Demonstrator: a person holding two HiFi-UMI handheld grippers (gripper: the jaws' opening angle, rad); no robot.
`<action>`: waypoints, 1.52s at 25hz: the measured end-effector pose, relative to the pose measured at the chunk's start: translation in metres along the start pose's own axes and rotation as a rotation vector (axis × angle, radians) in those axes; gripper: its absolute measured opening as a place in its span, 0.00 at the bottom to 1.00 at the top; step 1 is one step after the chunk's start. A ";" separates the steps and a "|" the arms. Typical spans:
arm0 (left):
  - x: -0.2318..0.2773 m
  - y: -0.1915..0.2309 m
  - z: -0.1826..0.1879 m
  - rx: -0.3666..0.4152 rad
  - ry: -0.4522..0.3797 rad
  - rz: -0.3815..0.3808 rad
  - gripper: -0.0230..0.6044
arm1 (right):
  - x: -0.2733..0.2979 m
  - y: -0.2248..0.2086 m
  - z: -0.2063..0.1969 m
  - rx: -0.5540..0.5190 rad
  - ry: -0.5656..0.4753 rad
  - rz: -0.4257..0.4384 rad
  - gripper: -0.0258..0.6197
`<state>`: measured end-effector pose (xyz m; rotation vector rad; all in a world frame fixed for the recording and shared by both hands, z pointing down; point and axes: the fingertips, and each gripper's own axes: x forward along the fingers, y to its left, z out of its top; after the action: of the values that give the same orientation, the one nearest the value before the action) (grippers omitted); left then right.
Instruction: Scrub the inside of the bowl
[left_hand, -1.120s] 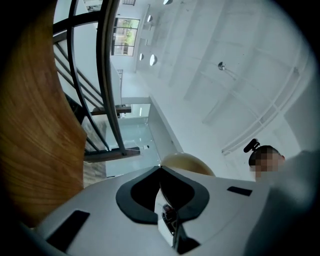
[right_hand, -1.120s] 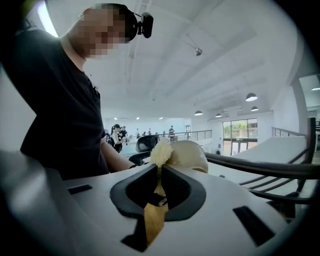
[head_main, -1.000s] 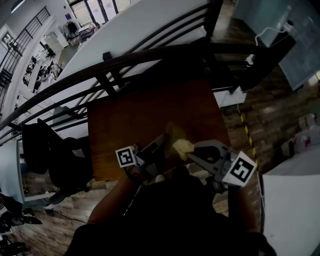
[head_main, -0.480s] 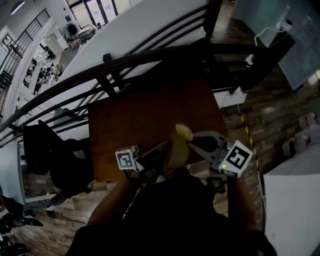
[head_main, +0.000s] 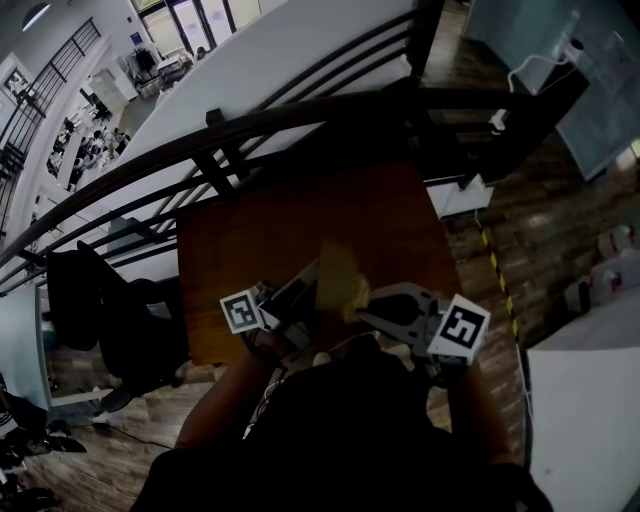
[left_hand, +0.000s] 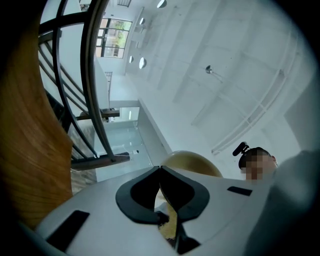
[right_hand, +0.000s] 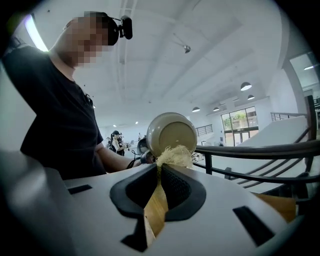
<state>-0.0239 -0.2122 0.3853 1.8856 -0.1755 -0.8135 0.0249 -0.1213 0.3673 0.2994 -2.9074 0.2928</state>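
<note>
Left fingers (left_hand: 137, 192) pinch bowl (right_hand: 172, 131) rim (mouth faces brush (right_hand: 174, 156)).

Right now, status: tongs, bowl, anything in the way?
Left tongs shut on bowl rim. Right tongs shut on scrub brush handle. Fibres at bowl's lower edge. Nothing blocking.

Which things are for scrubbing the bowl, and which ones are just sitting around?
For the job:
- bowl, pinched at its rim by the left gripper
- scrubber, clamped in the right gripper

Just around:
- wooden table, nothing seen on it
- black railing
</note>
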 end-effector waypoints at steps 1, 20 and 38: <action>-0.003 0.002 0.003 0.003 -0.008 0.009 0.05 | -0.001 0.004 0.002 0.001 -0.007 0.008 0.09; -0.003 -0.002 -0.009 -0.019 -0.034 0.005 0.04 | -0.020 -0.024 0.023 0.069 -0.202 -0.089 0.09; -0.035 0.095 0.009 0.100 -0.027 0.291 0.04 | -0.036 -0.077 -0.046 0.337 -0.194 -0.196 0.09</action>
<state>-0.0341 -0.2461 0.4806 1.8856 -0.5030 -0.6406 0.0846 -0.1791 0.4169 0.6969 -2.9728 0.7604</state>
